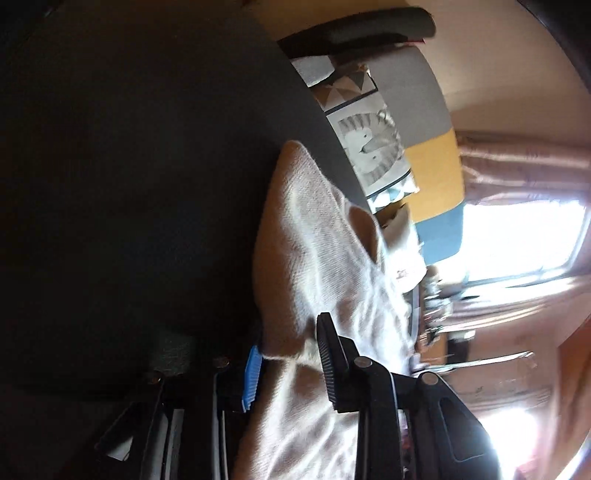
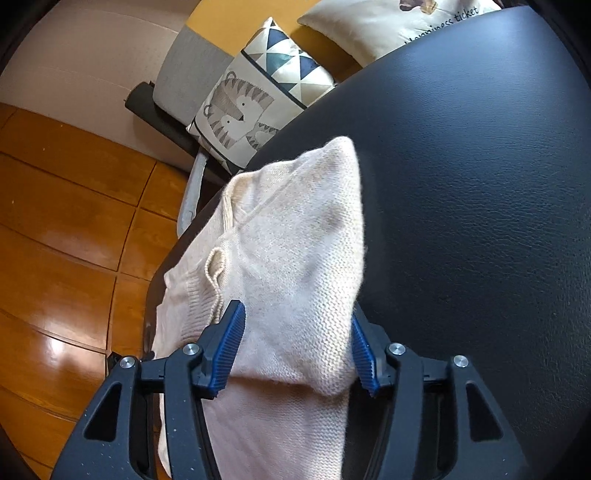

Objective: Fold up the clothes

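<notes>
The worktop (image 2: 480,184) is a dark, rounded slab covered in black leather-like material with a fine pebbled grain and a soft sheen. Beyond its curved edge runs a glossy orange-brown wooden floor (image 2: 55,221), laid in large panels that catch the light. A sofa (image 2: 184,74) in grey, mustard and blue blocks stands against a pale wall, carrying a cushion printed with striped tigers (image 2: 236,110) and navy triangles, and beside it a plain cream cushion with lettering (image 2: 388,26). From the left side a bright window (image 1: 517,240) with pinkish curtains glares.

The cream knitted sweater (image 2: 295,240) lies on the worktop near its edge, folded into a thick, fuzzy bundle; its stitch is a fine rib, with a looped cord near the hem.

The right hand-held gripper (image 2: 297,350) stands spread, its blue ribbed pads on either side of the bundle, not squeezing it. The left hand-held gripper (image 1: 288,363), rolled sideways, is also spread with knit fabric lying between its ridged pads, unpinched.
</notes>
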`<state>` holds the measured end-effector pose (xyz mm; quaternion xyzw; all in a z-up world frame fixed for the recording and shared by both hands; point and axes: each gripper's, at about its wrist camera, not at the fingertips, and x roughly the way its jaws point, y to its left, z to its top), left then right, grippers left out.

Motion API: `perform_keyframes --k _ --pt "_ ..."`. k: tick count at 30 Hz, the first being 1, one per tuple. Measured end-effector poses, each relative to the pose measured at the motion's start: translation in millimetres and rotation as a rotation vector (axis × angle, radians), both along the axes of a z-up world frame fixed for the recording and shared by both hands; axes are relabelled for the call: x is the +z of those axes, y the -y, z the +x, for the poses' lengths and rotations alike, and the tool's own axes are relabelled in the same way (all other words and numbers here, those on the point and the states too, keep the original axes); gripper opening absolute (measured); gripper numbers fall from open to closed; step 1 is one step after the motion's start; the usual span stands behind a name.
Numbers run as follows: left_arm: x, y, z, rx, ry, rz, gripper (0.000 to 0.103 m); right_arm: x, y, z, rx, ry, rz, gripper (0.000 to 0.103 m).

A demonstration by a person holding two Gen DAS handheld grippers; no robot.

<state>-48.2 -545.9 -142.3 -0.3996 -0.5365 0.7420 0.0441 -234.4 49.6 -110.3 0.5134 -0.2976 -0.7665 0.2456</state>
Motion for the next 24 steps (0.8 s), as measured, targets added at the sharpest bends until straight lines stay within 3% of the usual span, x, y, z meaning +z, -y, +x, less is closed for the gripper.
perform_keyframes --k 1,3,8,10,19,24 --pt "-2 0 0 0.015 -0.007 0.008 0.026 1 2 0 0.005 -0.005 0.016 0.052" --pt "0 -6 -5 0.009 0.019 -0.058 0.012 0 6 0 0.015 -0.007 0.073 0.011" --pt "18 -28 -22 -0.062 0.035 -0.301 0.010 -2 1 0 -0.050 -0.025 0.087 0.010" --pt "23 -36 -34 -0.079 0.044 -0.357 0.010 -2 -3 -4 -0.080 -0.030 0.095 0.009" --pt "25 -70 -105 -0.109 0.038 -0.407 0.010 4 -24 -46 -0.160 -0.027 0.142 0.009" --pt "22 -73 -110 -0.089 0.019 -0.413 0.012 7 -28 -55 -0.145 -0.041 0.155 0.016"
